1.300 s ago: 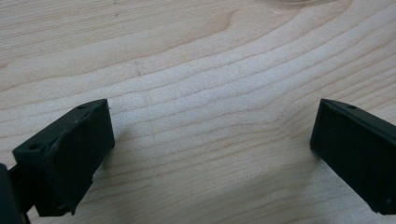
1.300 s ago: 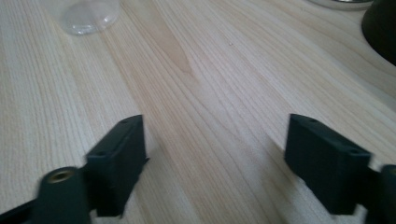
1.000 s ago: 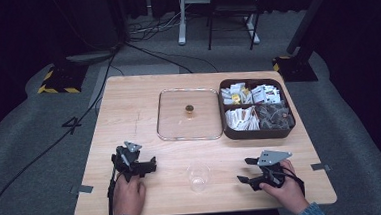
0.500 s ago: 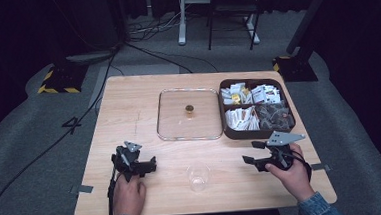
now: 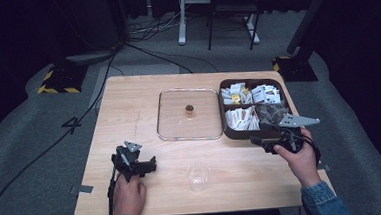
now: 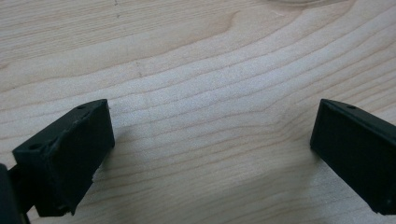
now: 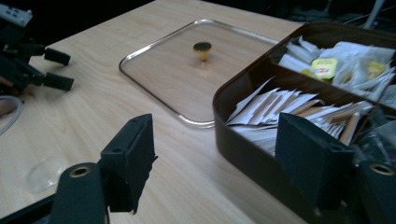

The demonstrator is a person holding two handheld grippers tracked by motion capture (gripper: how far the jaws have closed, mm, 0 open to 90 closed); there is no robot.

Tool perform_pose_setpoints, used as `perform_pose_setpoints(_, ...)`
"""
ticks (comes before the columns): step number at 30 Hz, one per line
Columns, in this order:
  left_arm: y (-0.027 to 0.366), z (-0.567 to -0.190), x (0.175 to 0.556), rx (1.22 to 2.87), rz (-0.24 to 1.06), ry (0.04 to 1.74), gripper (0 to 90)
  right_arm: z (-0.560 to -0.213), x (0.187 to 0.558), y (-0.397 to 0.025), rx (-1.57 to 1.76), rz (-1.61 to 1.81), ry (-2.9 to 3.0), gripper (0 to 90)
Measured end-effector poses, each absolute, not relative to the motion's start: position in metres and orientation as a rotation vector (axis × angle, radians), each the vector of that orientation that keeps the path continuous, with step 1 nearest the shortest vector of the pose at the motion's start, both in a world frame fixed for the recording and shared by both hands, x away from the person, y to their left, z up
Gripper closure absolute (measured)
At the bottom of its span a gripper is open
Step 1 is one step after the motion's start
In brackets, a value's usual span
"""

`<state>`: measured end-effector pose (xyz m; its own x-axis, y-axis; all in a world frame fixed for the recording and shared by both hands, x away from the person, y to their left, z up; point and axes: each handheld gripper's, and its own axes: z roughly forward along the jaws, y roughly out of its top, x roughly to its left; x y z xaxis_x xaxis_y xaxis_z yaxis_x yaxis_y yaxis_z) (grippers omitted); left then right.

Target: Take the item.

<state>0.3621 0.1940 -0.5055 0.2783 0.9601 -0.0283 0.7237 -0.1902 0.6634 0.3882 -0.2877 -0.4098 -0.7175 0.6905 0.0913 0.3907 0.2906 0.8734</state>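
A brown compartment box [image 5: 239, 134] of paper sachets [image 5: 241, 117] stands at the table's right; its front wall [image 7: 243, 147] is close before my right gripper [image 7: 217, 140]. That gripper [image 5: 255, 141] is open and empty, its jaws pointing left at the box's near corner. A clear glass lid [image 5: 179, 123] with a gold knob [image 5: 189, 108] lies flat mid-table, left of the box. A clear cup [image 5: 198, 176] stands near the front edge. My left gripper [image 5: 152, 166] rests low at the front left, open over bare wood [image 6: 210, 70], with nothing between its jaws.
The wooden table [image 5: 128, 106] has free room at its left and along the front. In the right gripper view the glass lid [image 7: 173, 70], its knob [image 7: 202, 47], the cup [image 7: 44, 172] and the left gripper [image 7: 51, 67] lie beyond. Cables and stands cover the floor behind.
My right gripper has risen from the front right of the table and moved away from the person to the box's near corner. The left gripper has stayed put.
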Motion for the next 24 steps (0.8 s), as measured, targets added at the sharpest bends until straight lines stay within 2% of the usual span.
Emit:
perform_pose_setpoints(12,0.194,-0.505,0.362,1.986,0.542,1.51,0.1,-0.387,0.421,-0.303,1.047,1.319,2.155,26.9)
perform_pose_setpoints(15,0.195,-0.505,0.361,1.985,0.542,1.511,0.1,-0.383,0.434,-0.308,1.044,1.302,2.139,30.2)
perform_pose_setpoints(24,0.195,-0.505,0.361,1.986,0.542,1.51,0.1,-0.384,0.455,-0.321,1.101,1.299,2.05,31.0)
